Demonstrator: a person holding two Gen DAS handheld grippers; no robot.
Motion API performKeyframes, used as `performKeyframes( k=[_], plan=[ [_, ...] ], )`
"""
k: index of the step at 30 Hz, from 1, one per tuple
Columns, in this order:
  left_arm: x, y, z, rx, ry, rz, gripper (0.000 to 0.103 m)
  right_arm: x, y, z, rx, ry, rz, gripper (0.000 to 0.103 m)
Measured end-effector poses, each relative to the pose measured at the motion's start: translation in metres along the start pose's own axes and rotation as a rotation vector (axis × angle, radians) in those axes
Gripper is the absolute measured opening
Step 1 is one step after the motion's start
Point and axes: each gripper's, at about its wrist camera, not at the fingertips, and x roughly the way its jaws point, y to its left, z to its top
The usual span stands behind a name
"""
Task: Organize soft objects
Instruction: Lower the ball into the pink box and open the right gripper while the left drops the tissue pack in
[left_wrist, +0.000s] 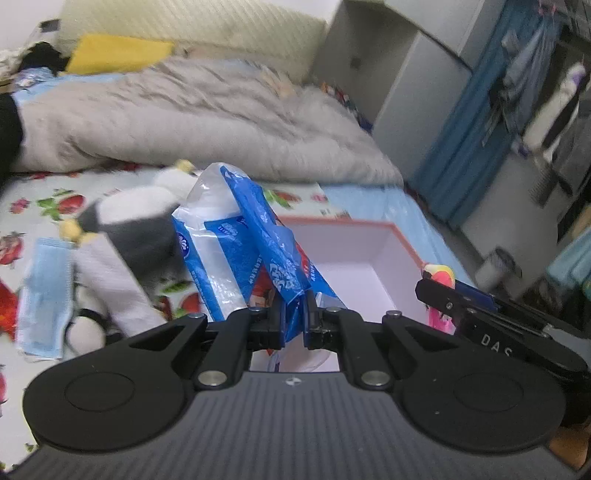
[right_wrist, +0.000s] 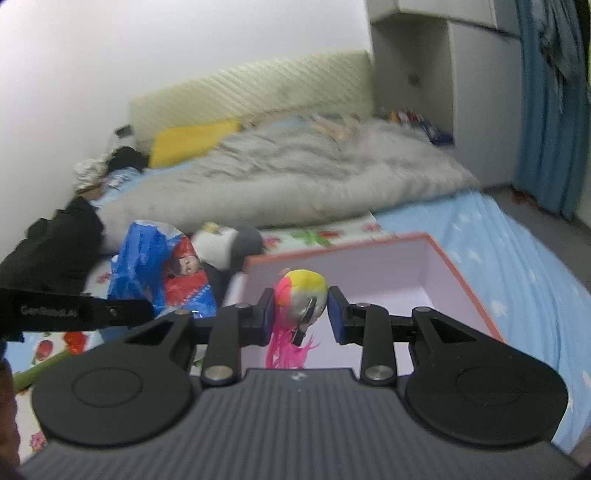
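Tissue pack (left_wrist: 236, 236), light and crinkly, hangs pinched by its wrapper in the left gripper (left_wrist: 293, 325); the right gripper (right_wrist: 300, 314) brackets a squashy toy (right_wrist: 301, 295), contact unclear.

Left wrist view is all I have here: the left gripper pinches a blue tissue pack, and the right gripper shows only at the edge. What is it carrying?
Observer: A small plush ball, yellow, pink and grey, sits between the right gripper's blue pads, with pink strands hanging below it.
Operator: Is it over the box?
Observer: Yes. The right wrist view shows the ball in front of the open box, above its white inside, near the front.
Operator: Anything on the tissue pack I can't see?
Observer: Its other face shows a printed child's face with a red hat on the tissue pack, held up by the left gripper to the left of the box.
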Motion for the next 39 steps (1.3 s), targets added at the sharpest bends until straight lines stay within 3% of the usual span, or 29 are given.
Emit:
performKeyframes(
  k=[11, 18, 20, 22, 23, 31, 39],
  plan=[
    [0.114, -0.036, -0.008, 0.069, 0.201, -0.026, 0.01, 0.062, -0.063, -0.031, 0.047, 0.198, -0.085, 0.033],
    [0.15, -0.036, -0.014, 0.084, 0.275, -0.016, 0.011, 0.084, -0.077, -0.047, 0.08, 0.254, -0.08, 0.036],
    [0.154, -0.036, -0.015, 0.098, 0.284, -0.008, 0.02, 0.085, -0.079, -0.049, 0.099, 0.256, -0.061, 0.045],
    [0.152, -0.037, -0.015, 0.106, 0.282, -0.011, 0.043, 0.085, -0.079, -0.049, 0.117, 0.252, -0.051, 0.053],
    [0.149, -0.038, -0.015, 0.112, 0.273, -0.012, 0.046, 0.084, -0.079, -0.048, 0.12, 0.247, -0.049, 0.054],
    [0.111, -0.045, -0.007, 0.134, 0.207, -0.03, 0.047, 0.053, -0.068, -0.038, 0.104, 0.187, -0.048, 0.054],
    [0.045, -0.044, -0.005, 0.147, 0.123, -0.039, 0.047, -0.001, -0.048, -0.021, 0.099, 0.081, -0.031, 0.054]
  ],
)
